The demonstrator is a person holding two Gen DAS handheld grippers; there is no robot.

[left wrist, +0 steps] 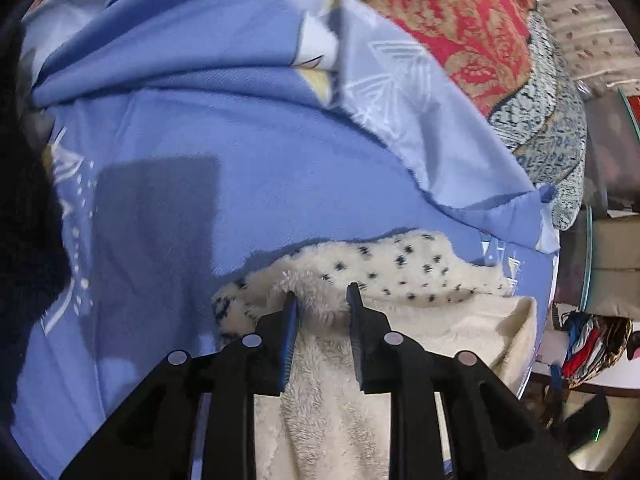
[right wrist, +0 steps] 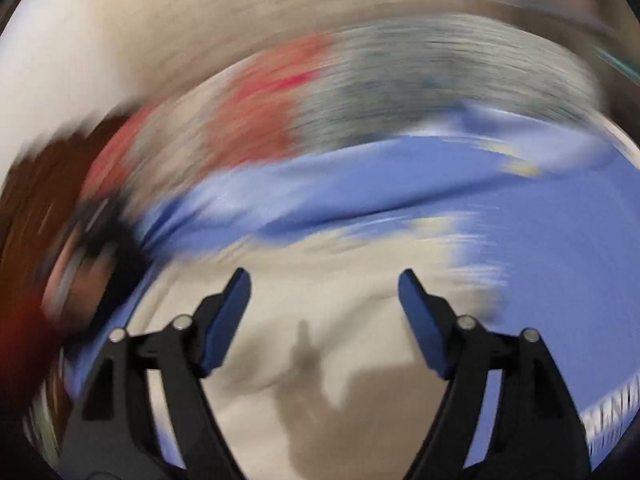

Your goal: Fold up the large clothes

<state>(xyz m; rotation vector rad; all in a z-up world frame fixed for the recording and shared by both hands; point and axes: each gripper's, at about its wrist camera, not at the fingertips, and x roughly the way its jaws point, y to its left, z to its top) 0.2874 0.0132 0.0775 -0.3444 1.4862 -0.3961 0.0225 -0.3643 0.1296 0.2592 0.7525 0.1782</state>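
A cream fleece garment (left wrist: 400, 264) with small black spots lies on a blue bedsheet (left wrist: 224, 128). My left gripper (left wrist: 322, 294) is shut on a bunched fold of the fleece, near its spotted edge. In the right wrist view the picture is smeared by motion. My right gripper (right wrist: 324, 276) is open and empty, with its jaws wide apart above the cream fleece (right wrist: 320, 292), which lies on the blue sheet (right wrist: 540, 240).
A red and beige patterned blanket (left wrist: 440, 12) and a grey-blue patterned cushion (left wrist: 548, 120) lie past the sheet's loose flap (left wrist: 420, 120). A glass table edge (left wrist: 588, 240) and a heap of coloured cloth (left wrist: 592, 344) are at the right.
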